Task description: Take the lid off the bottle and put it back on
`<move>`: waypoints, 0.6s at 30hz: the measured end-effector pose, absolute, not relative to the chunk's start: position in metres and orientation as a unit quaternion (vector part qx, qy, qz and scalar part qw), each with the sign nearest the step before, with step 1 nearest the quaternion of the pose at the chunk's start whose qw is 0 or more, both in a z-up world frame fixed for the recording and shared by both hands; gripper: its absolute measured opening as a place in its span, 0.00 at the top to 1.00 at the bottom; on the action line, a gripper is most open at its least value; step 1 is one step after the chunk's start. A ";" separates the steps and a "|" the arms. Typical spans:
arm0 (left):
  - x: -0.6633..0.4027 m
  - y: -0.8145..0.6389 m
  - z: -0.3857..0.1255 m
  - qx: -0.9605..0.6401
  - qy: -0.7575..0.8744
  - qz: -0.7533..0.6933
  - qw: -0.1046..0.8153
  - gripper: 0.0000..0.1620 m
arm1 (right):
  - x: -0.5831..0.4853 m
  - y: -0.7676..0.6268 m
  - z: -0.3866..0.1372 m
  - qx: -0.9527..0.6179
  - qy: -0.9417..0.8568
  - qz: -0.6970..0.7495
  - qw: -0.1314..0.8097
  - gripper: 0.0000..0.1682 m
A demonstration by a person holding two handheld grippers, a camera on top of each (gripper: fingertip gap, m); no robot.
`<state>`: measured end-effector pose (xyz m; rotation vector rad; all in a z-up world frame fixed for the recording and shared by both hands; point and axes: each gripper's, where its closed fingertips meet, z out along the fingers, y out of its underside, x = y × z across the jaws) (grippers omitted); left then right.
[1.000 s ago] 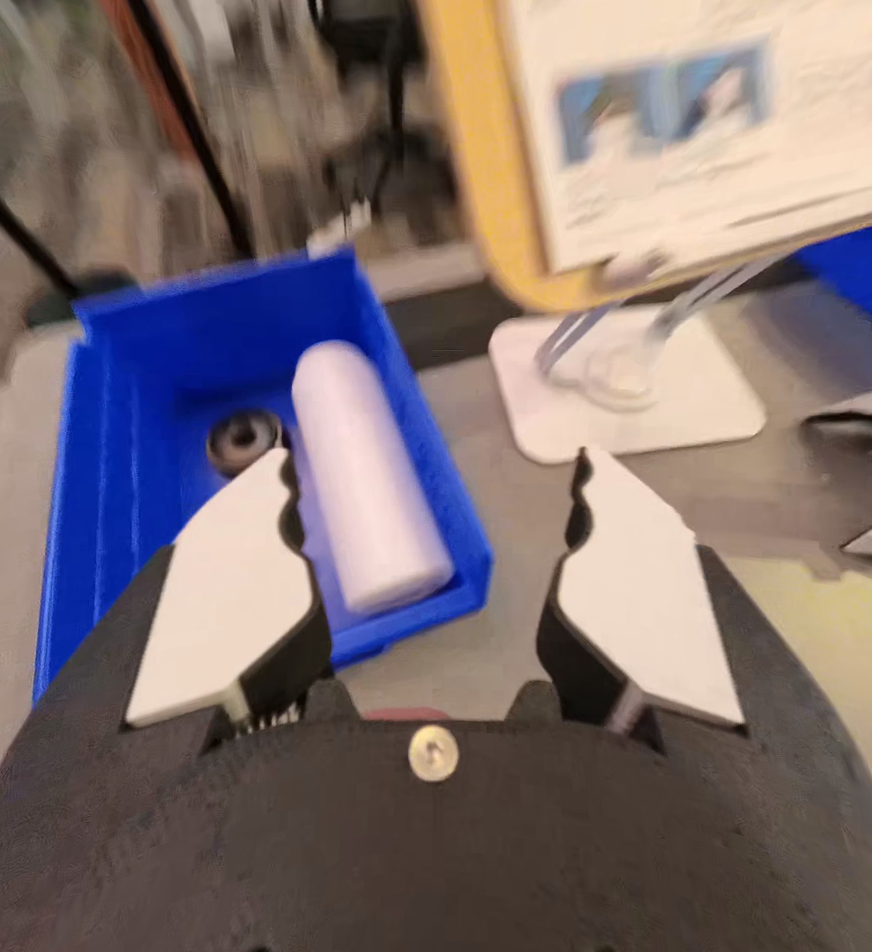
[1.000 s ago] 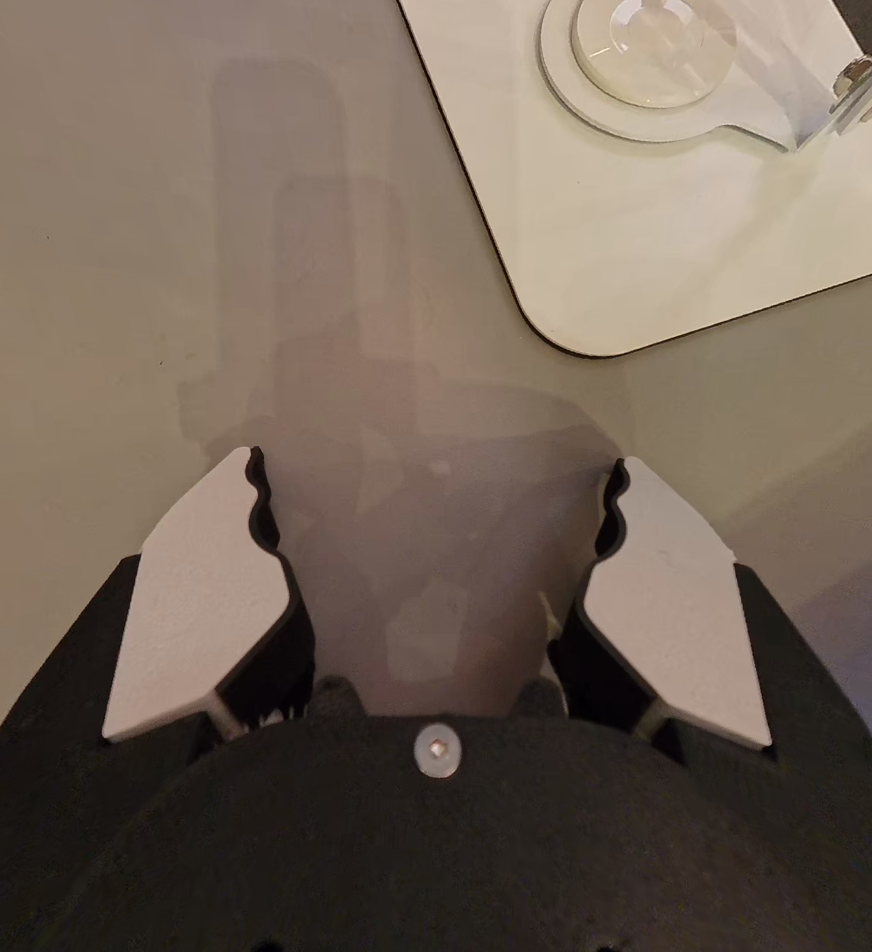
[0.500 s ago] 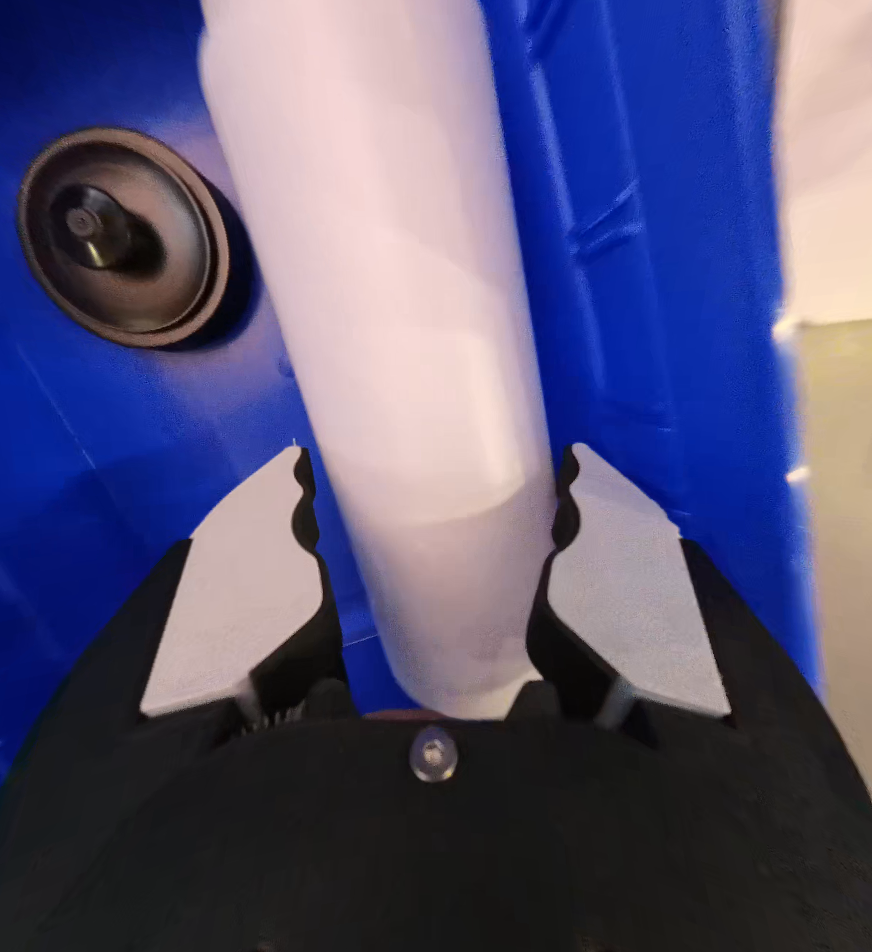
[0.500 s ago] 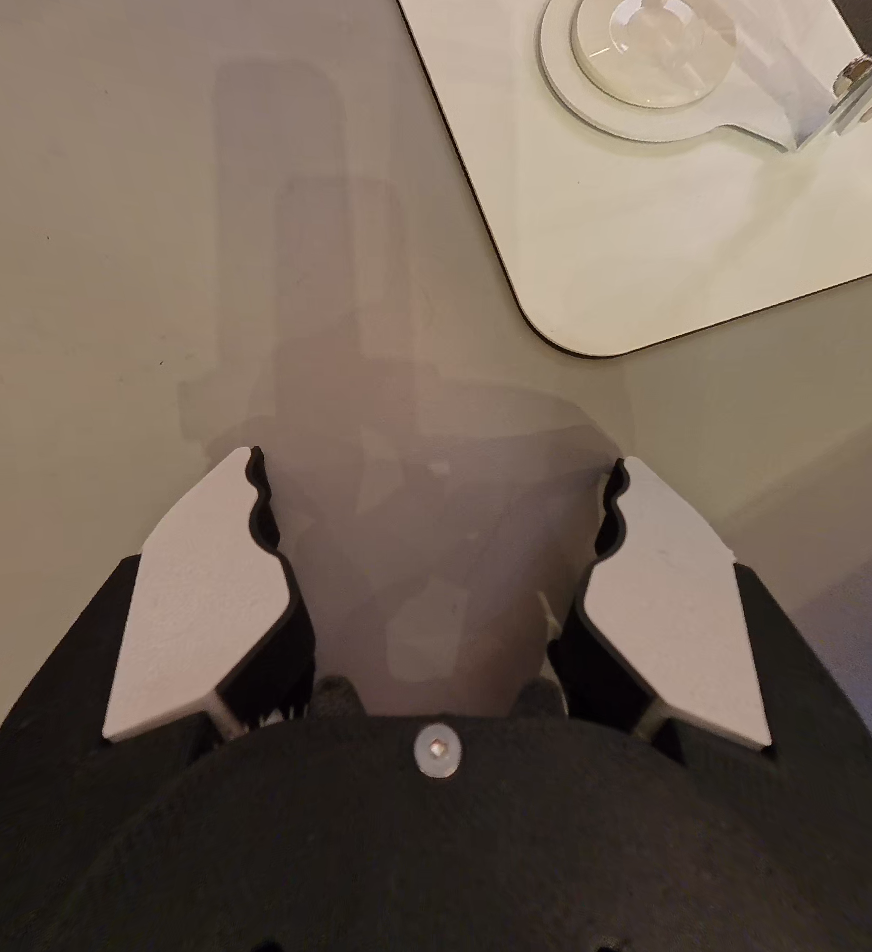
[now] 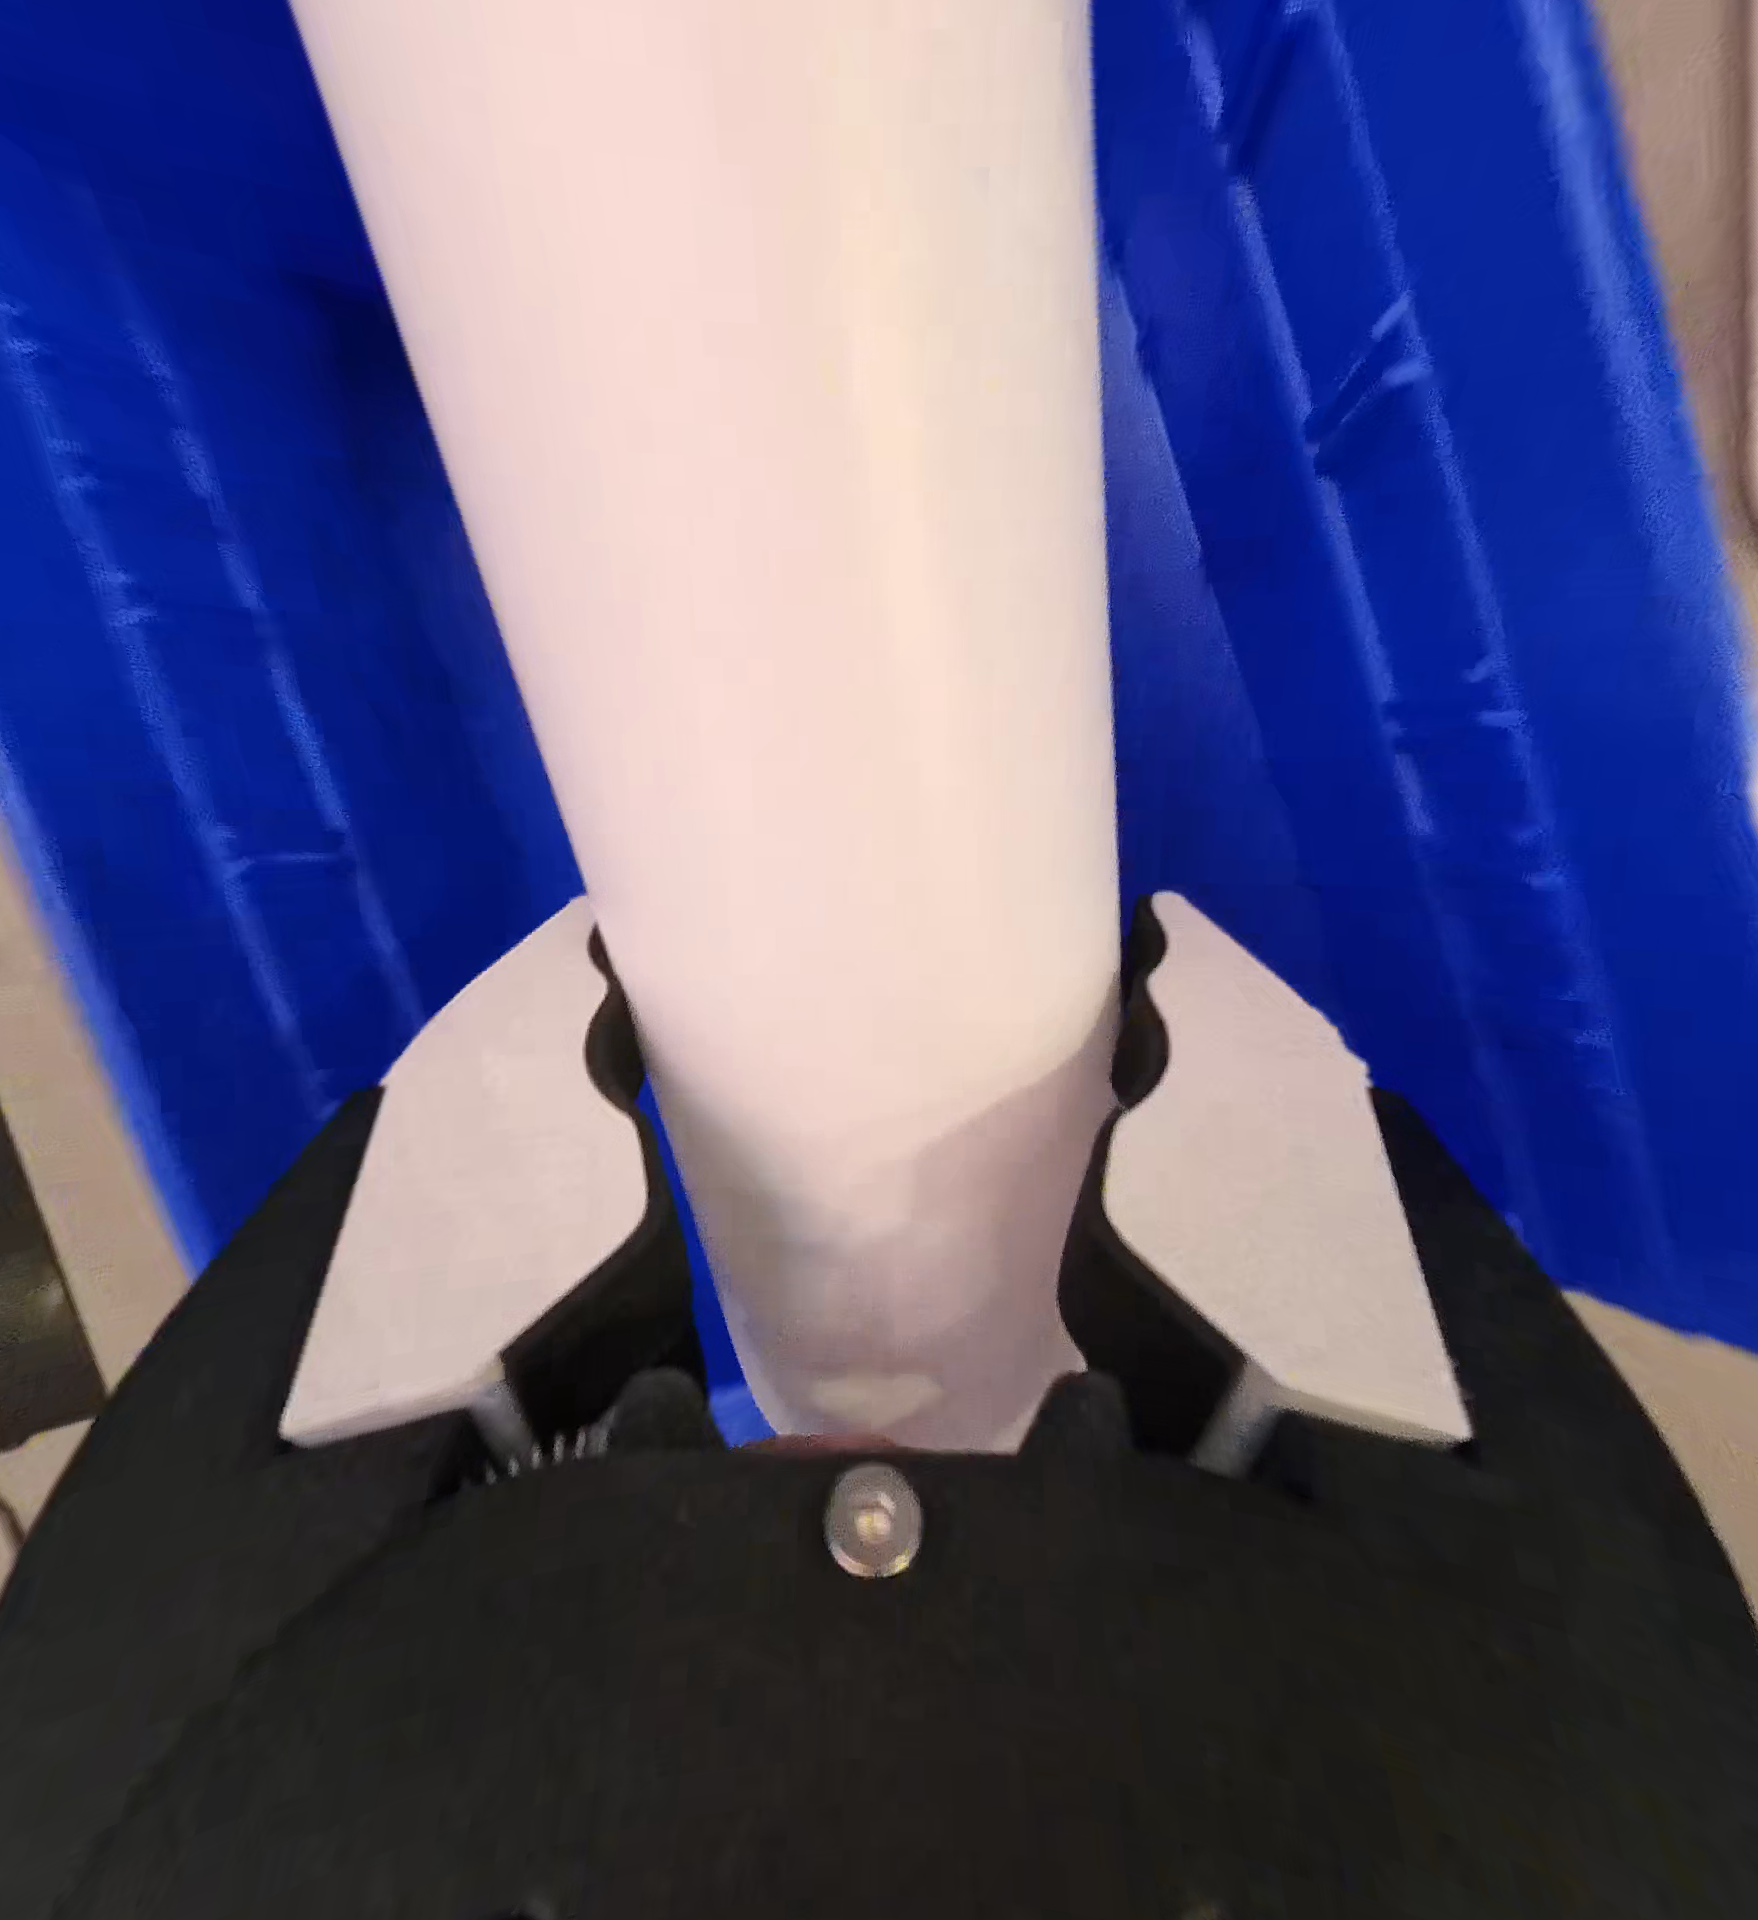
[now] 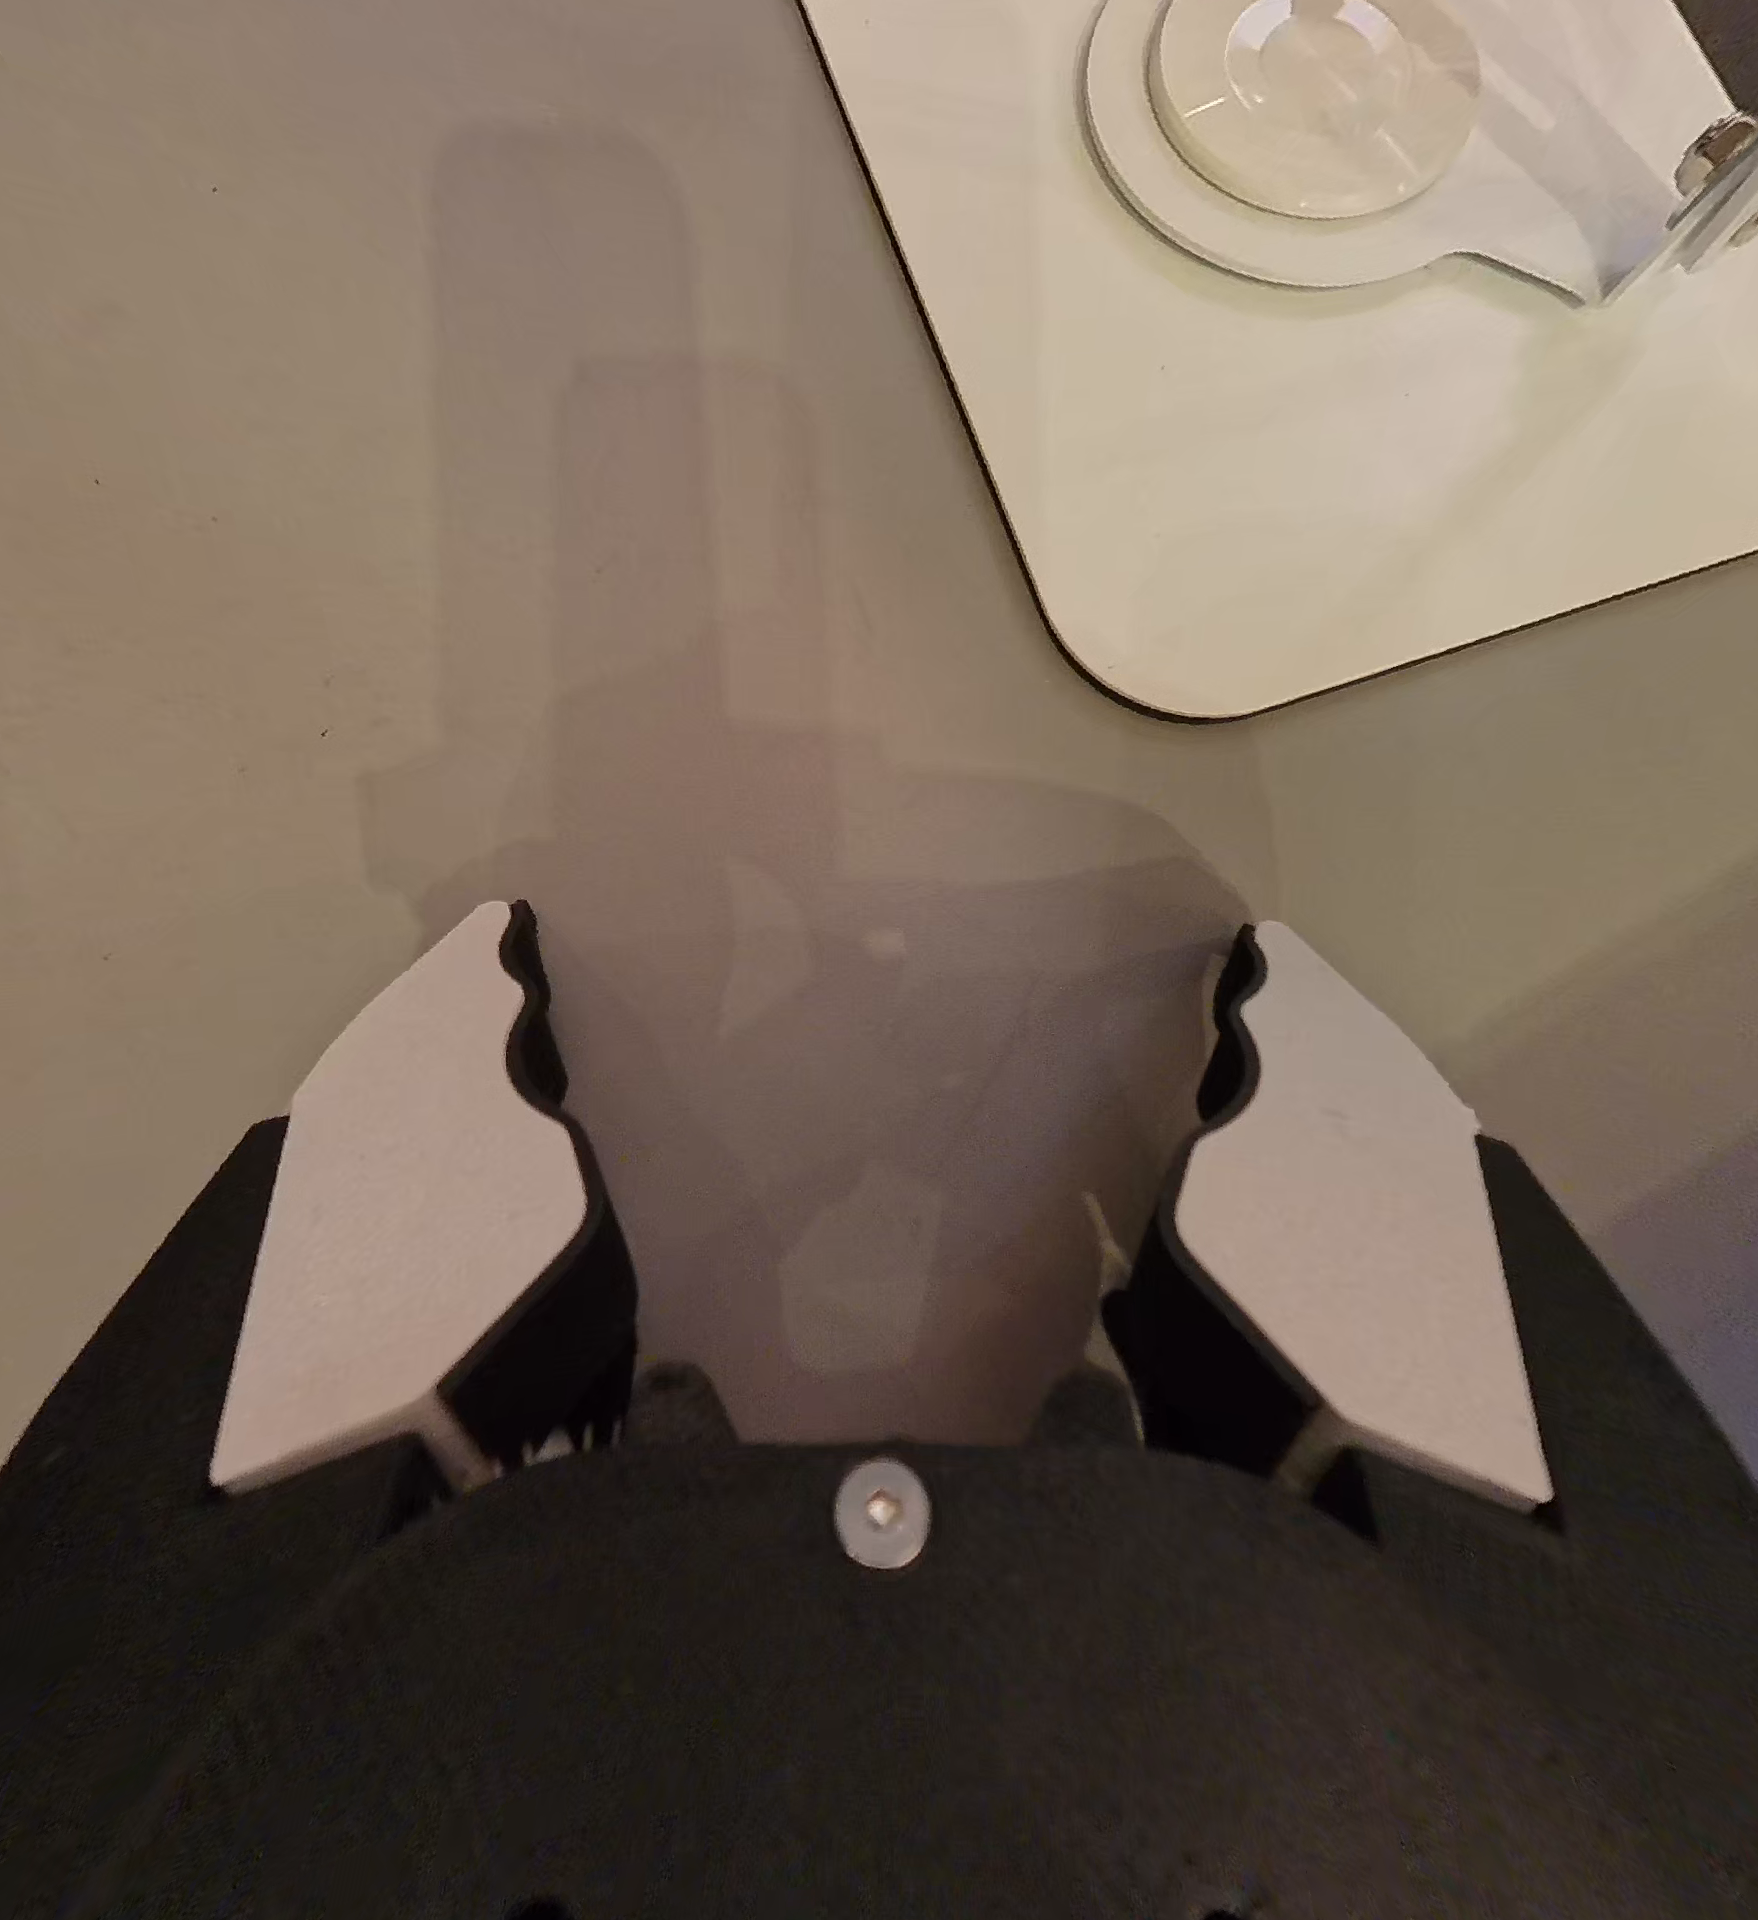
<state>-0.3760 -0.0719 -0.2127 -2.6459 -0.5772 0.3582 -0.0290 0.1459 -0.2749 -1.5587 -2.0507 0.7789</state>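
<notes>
Left tongs (image 5: 870,1023) are clamped on the end of the white bottle (image 5: 750,540), which extends over the blue bin (image 5: 1394,582). Right tongs (image 6: 880,1013) are spread wide and empty above the grey worktop (image 6: 231,468), near the white base plate (image 6: 1374,447).

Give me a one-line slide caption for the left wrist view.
Left gripper closed around the end of a white bottle above a blue bin.
</notes>
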 end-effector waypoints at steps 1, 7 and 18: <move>-0.374 -0.074 -0.200 -0.939 -0.210 0.131 0.241 0.44 | -0.029 0.146 -0.275 -0.564 -0.743 0.282 0.223 0.28; -0.314 -0.082 -0.110 -0.853 -0.140 0.147 0.481 0.44 | -0.030 0.135 -0.262 -0.550 -0.735 0.325 0.228 0.28; -0.065 0.031 -0.123 -0.755 0.105 -0.032 0.647 0.44 | -0.020 0.050 -0.130 -0.385 -0.628 0.629 0.248 0.32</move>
